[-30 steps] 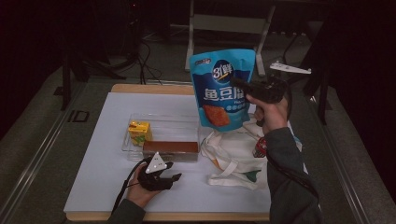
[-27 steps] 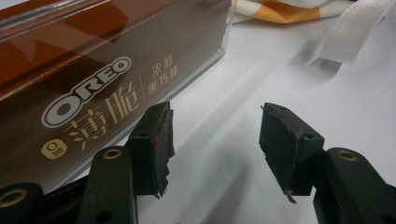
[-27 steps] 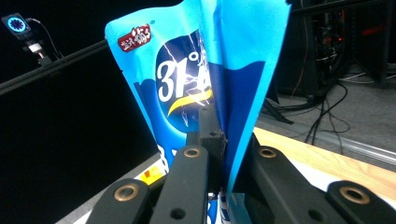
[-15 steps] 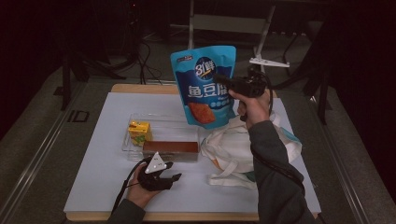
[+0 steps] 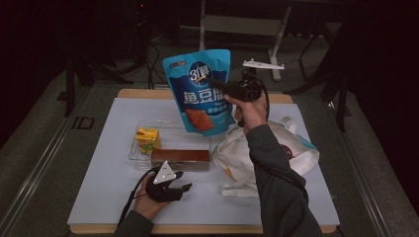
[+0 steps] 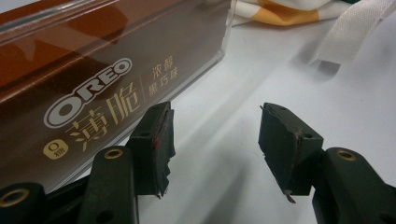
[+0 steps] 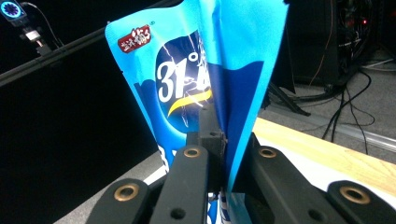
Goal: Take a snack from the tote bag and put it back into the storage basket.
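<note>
Blue foil snack pouch [image 5: 200, 91] is hanging pinched in my right gripper [image 5: 220, 85], above the clear plastic tray [image 5: 170, 129]; placing is remaining; my left gripper [image 5: 179, 187] is resting released beside the brown Oreo box [image 5: 181, 156].

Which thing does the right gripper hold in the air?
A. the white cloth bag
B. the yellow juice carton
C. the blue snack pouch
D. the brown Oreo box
C: the right gripper is shut on the blue snack pouch, which hangs lifted above the clear tray.
</note>
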Demonstrator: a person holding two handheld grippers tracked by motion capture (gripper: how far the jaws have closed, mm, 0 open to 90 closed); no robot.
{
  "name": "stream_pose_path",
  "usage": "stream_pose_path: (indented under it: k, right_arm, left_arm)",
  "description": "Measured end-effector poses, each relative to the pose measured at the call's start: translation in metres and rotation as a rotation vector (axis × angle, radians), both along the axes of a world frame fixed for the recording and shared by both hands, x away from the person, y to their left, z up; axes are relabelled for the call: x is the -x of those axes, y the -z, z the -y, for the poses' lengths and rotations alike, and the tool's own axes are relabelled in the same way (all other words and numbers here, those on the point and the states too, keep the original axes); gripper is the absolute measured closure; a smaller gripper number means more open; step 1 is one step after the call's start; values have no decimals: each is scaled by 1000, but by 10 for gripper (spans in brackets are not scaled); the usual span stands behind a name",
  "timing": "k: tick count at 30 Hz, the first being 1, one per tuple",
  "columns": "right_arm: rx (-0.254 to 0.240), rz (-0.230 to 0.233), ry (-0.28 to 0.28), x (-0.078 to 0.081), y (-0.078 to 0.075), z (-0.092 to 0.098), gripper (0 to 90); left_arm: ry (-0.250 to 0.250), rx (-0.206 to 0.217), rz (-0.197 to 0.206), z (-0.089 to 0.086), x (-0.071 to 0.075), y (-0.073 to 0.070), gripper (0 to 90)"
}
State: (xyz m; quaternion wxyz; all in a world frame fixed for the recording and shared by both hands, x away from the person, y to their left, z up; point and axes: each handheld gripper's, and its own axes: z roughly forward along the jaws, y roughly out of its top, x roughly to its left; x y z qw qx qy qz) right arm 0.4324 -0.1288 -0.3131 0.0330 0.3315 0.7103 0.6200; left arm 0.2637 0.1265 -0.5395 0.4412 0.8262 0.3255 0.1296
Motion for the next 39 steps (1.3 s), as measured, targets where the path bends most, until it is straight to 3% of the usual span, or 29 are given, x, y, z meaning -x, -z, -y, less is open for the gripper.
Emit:
stream_pose_path:
  k: [16,24,33,39]
  right_arm:
    - [-1,-44,-9,-13,27,-39,886]
    - [51,-81,-11,-21,46,-63,886]
    - [33,-124,13,-28,66,-87,884]
    - [53,-131,11,-27,79,-100,883]
  left_arm:
    - [-5,3,4,-1,0,0,444]
    - [-7,3,8,-1,0,0,444]
    - [-8,12,7,-2,1,0,443]
    - [-8,11,9,-2,1,0,443]
